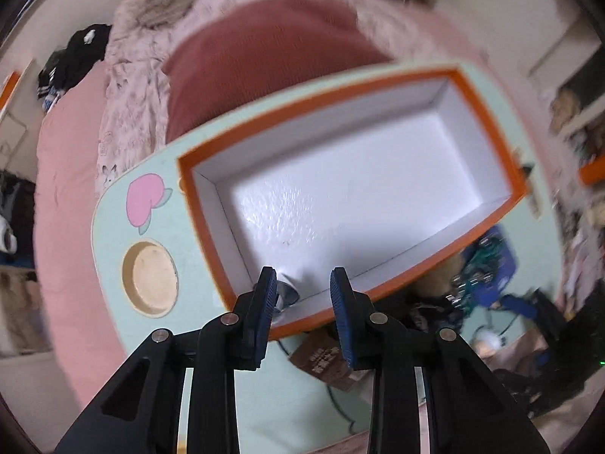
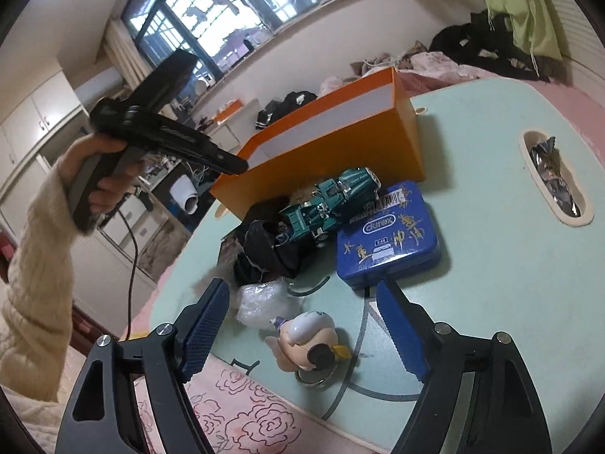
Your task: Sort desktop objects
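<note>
An orange box [image 1: 211,223] with a white inside stands on the mint-green table [image 1: 113,204]. My left gripper [image 1: 302,276] is open above the box's near corner; a small silvery object [image 1: 285,291] lies in the box beside its left finger. In the right wrist view the box [image 2: 340,140] stands at the back. In front of it lie a green toy car [image 2: 332,200], a blue tin [image 2: 389,234], a black cloth item [image 2: 264,246], a clear plastic wad [image 2: 264,300] and a cartoon keychain figure [image 2: 306,340]. My right gripper [image 2: 302,295] is open, low over the figure.
A round recess [image 1: 151,276] is sunk in the table left of the box. An oval slot [image 2: 554,178] with a foil wrapper sits at the table's right. The table stands on a pink bed [image 1: 64,174]; its near edge runs below the figure.
</note>
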{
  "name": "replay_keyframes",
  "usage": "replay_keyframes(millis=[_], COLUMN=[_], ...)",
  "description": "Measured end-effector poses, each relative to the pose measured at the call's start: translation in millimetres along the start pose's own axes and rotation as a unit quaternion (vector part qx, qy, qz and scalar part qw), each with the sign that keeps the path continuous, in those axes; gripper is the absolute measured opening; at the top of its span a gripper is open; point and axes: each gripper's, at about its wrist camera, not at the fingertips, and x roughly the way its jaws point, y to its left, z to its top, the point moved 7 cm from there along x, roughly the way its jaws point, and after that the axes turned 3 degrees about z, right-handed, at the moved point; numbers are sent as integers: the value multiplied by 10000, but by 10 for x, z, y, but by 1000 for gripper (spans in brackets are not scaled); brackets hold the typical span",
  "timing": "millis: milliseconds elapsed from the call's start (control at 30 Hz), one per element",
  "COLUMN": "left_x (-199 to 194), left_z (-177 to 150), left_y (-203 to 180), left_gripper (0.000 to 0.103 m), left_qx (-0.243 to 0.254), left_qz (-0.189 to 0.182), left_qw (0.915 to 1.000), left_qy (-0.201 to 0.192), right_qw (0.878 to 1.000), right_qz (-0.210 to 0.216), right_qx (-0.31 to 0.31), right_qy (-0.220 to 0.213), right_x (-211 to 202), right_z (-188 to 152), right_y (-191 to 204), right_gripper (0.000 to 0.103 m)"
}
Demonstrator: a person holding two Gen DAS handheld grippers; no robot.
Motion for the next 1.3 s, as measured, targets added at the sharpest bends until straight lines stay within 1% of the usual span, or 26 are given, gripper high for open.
replay_keyframes(millis=[67,100,200,233,267,300,333,367,567,633,733,867,967,1000,1067,1100,1133,1167,1200,1233,1267,1300], left_x=[108,183,312,349,385,436,459,485,465,475,413,59,-334,-500,-710,-802,-815,-795,-774,-724,-681,-555], left_z=[18,25,63,50,47,43,37,22,45,41,49,71,-36,-51,-181,-303,-431,-508,-639,-714,-835,-967], left_y=[6,14,27,26,25,18,5,-16,-52,-83,-107,-123,-171,-155,-73,14,100,181,262,347,390,467], left_gripper=[31,31,31,31,30,26,16,10,1,0,0,0,0,0,1,4,22,48,63,79,80,80], left_qx=[108,180,178,155,134,127,87,51,-41,-62,-92,-170,-145,-164,-260,-430,-578,-725,-982,-1202,-1446,-1684], left_qz=[325,497,597,592,578,541,396,223,-186,-251,-295,-805,-1319,-1554,-1867,-1930,-1914,-1887,-1784,-1648,-1482,-1345], left_qw=[9990,9971,9944,9943,9942,9941,9946,9951,9959,9962,9975,9966,9900,9849,9756,9699,9666,9634,9581,9526,9459,9411], left_qy=[302,539,852,874,897,935,960,963,883,830,642,71,-484,-748,-1128,-1420,-1605,-1759,-2017,-2255,-2498,-2606], right_qw=[10000,10000,10000,10000,10000,10000,10000,9999,9998,9998,9999,9999,10000,10000,9994,9985,9965,9952,9941,9935,9911,9874], right_qz=[26,32,46,48,56,58,57,62,73,75,71,44,-22,-22,-15,-88,-228,-296,-304,-215,-14,95], right_qx=[19,22,17,22,33,47,62,86,175,164,155,132,-7,-85,-346,-546,-780,-866,-844,-708,-383,-169], right_qy=[-11,-22,-35,-36,-37,-35,-36,-37,14,5,11,53,43,33,8,58,217,355,608,862,1278,1573], right_x=[-6,-11,-17,-16,-20,-19,-12,-15,13,9,18,40,29,18,-17,-13,37,93,211,337,550,718], right_z=[3,2,3,0,-2,-3,3,0,-11,-11,-14,-13,73,136,333,455,613,710,862,970,1090,1151], right_y=[-1,1,7,9,5,0,-6,-15,-29,-28,-27,-25,46,100,280,397,542,620,717,773,815,830], right_gripper=[80,80,80,80,80,80,80,80,80,80,80,80,80,80,80,80,80,80,80,80,80,80])
